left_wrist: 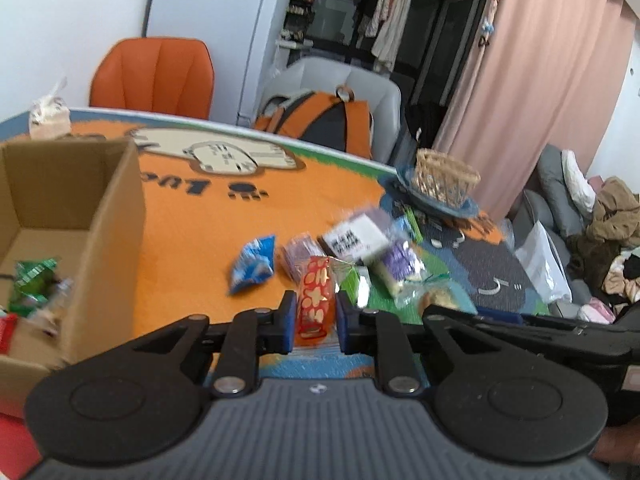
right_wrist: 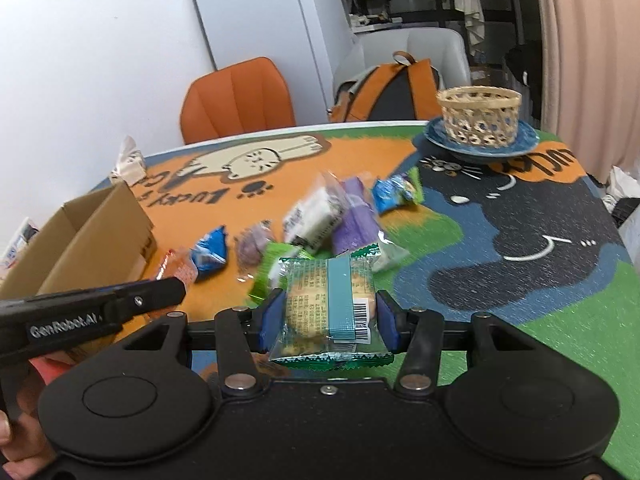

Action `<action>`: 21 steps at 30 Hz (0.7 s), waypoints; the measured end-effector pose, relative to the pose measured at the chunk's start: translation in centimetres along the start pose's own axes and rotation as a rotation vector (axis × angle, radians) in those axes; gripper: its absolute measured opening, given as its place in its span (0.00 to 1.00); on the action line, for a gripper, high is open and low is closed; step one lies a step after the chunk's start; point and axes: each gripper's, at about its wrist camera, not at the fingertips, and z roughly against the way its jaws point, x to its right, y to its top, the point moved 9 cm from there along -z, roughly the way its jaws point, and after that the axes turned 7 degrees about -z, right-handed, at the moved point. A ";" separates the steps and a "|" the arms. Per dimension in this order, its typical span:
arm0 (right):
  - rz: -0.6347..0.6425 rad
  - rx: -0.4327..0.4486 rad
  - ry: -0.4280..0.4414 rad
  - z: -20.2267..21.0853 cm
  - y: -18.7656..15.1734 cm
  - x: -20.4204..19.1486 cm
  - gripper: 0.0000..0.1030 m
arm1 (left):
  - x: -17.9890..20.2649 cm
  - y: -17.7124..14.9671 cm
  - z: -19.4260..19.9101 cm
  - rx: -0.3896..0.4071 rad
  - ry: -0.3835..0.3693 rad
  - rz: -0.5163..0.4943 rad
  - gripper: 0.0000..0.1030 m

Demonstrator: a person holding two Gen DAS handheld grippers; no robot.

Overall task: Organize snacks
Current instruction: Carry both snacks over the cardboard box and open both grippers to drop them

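1. Left wrist view: left tool (left_wrist: 316, 316), blue pads clamped tight on a red snack packet (left_wrist: 316, 304) with a pale pattern; the packet stands upright between the pads, above the desk (left_wrist: 200, 220).
2. Right wrist view: right tool (right_wrist: 330, 322), jaws partly closed and pressing both sides of a green-edged biscuit packet (right_wrist: 330, 304), printed back and barcode facing the camera.
3. Cardboard box (left_wrist: 116, 216): open-topped, on the desk at the left of the left wrist view; a green wrapper (left_wrist: 34, 280) and other wrappers lie inside. Same box at the left of the right wrist view.
4. Loose snacks, heaped mid-desk beyond both tools: blue packet (left_wrist: 254, 264), purple packet (left_wrist: 300, 254), white-and-purple pack with dark print (left_wrist: 358, 236), clear-wrapped purple cake (left_wrist: 400, 266). Several are blurred; labels unreadable.
5. Second blue packet (right_wrist: 396, 192): at the far edge of the heap, toward the basket.
6. Woven basket (right_wrist: 478, 114): upright on a blue plate (right_wrist: 524, 142), far right corner of the desk.
7. Desk cover: cartoon cat print in orange, dark blue and green.
8. Tied clear bag (left_wrist: 48, 114): far left desk edge, behind the box.
9. Orange chair (left_wrist: 154, 76) and orange-and-grey backpack (left_wrist: 320, 118) on a pale chair: behind the desk.
10. Person's hand (right_wrist: 18, 440): bottom left of the right wrist view, on the left tool's handle.
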 end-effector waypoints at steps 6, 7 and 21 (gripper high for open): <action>0.010 0.014 0.048 0.2 0.9 -2.0 0.47 | -1.4 1.7 2.0 0.050 0.033 0.006 0.18; 0.011 0.019 0.055 0.3 1.2 -2.4 0.47 | -1.7 2.0 2.3 0.056 0.039 0.009 0.18; 0.075 0.049 0.142 0.5 3.1 -7.7 0.47 | -5.2 3.9 5.5 0.122 0.105 0.040 0.18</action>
